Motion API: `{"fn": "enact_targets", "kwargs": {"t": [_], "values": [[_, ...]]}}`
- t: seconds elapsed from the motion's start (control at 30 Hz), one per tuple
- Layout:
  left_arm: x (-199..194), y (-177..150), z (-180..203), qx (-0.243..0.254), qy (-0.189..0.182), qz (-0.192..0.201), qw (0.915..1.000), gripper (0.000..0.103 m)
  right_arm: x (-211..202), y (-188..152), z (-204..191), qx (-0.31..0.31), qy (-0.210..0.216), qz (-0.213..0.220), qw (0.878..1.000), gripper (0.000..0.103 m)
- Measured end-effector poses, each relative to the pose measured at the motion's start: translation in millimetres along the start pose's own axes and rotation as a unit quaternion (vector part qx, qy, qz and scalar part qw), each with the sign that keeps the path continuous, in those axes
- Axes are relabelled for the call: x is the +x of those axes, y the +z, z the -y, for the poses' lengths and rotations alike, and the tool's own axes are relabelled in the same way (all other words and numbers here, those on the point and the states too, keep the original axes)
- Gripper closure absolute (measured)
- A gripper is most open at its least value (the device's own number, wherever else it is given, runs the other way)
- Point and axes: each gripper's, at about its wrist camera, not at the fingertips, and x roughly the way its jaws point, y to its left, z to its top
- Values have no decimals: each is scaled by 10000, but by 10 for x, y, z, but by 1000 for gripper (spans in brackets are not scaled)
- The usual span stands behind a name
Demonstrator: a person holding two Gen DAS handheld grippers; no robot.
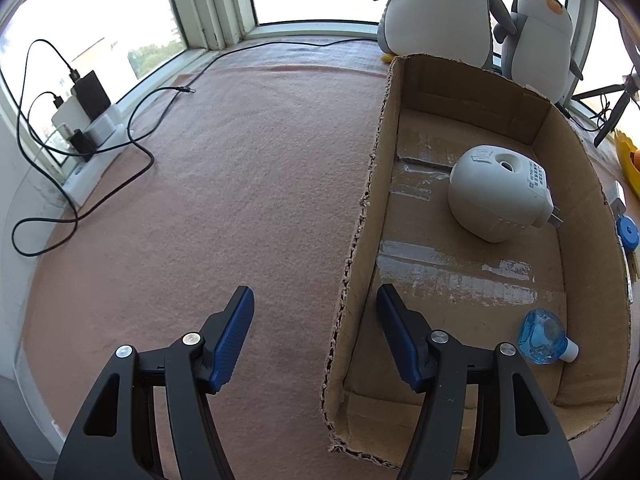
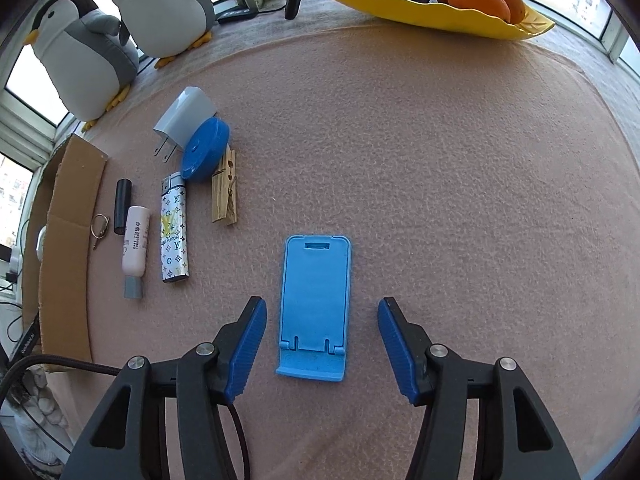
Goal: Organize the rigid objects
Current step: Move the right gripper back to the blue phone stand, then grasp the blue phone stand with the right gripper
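Observation:
A blue phone stand [image 2: 316,272] lies flat on the pink cloth, between the fingers of my right gripper [image 2: 322,304], which is open with its pads clear of the stand. To the left lie a white charger [image 2: 184,116], a blue round case [image 2: 205,148], a wooden clothespin [image 2: 226,188], a patterned lighter [image 2: 174,232], a pink tube [image 2: 135,240], a black cylinder [image 2: 123,204] and a key ring [image 2: 100,226]. My left gripper [image 1: 315,292] hangs open over the left wall of the cardboard box [image 1: 576,184], holding nothing. Inside the box lie a white plug-in device [image 1: 492,200] and a clear blue bottle [image 1: 542,336].
Two plush penguins [image 2: 120,28] stand by the window behind the box. A yellow dish [image 2: 400,8] with oranges and wrapped sweets sits at the far right. Black cables [image 1: 140,152] and chargers [image 1: 86,108] lie on the sill left of the box.

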Motion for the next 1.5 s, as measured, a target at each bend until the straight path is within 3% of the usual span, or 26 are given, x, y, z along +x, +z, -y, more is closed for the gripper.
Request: {"fn": "enact_targets", "kwargs": {"t": [0.23,0.4,0.73,1.03,1.27,1.5], "values": [[3,-8,-23,-84,-81,9,9999,39,49,-24,-177,-669,-511,-33,9964,54],[12,-17,-49,-166,-137,24,9998,39,26,-35,-131,-716,-453,-56,9964,70],[17,-16,-56,-168,-139,19,9998,39,-47,-43,73,-205,85,161,9996,70],[17,-12,-54,-175,-139,14,9997,39,-68,-1,-16,-214,-45,479,9986,71],[21,-21,-66,-206,-145,4,9997,39,-234,74,-285,-560,38,749,9956,70],[17,-20,-54,-165,-118,-9,9998,39,-478,134,-817,-1190,241,1074,9868,70]]}}
